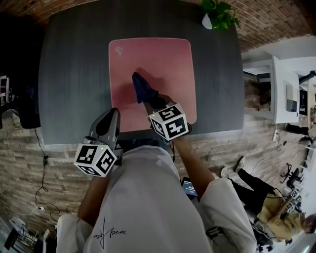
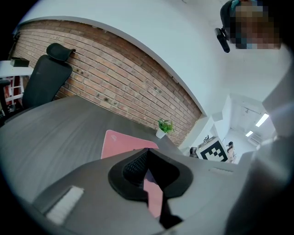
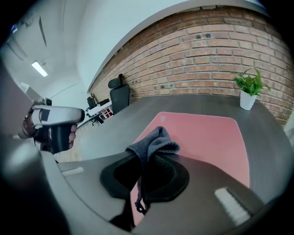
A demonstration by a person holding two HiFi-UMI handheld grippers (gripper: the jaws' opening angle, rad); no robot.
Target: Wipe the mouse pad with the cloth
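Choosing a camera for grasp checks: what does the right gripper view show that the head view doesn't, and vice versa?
Only the right gripper view: the right hand-held gripper with jaws shut on the cloth, and a ceiling light. Only the head view: the person's white shirt and a seated person. Both: pink mouse pad, cloth, potted plant, dark table.

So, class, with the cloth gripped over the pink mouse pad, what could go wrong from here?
1. The right tool pinches the cloth as a bunched wad, so it may slip out or wipe only a narrow strip.
2. The left tool is shut on nothing and seems not to pin the mouse pad, which could slide on the table.
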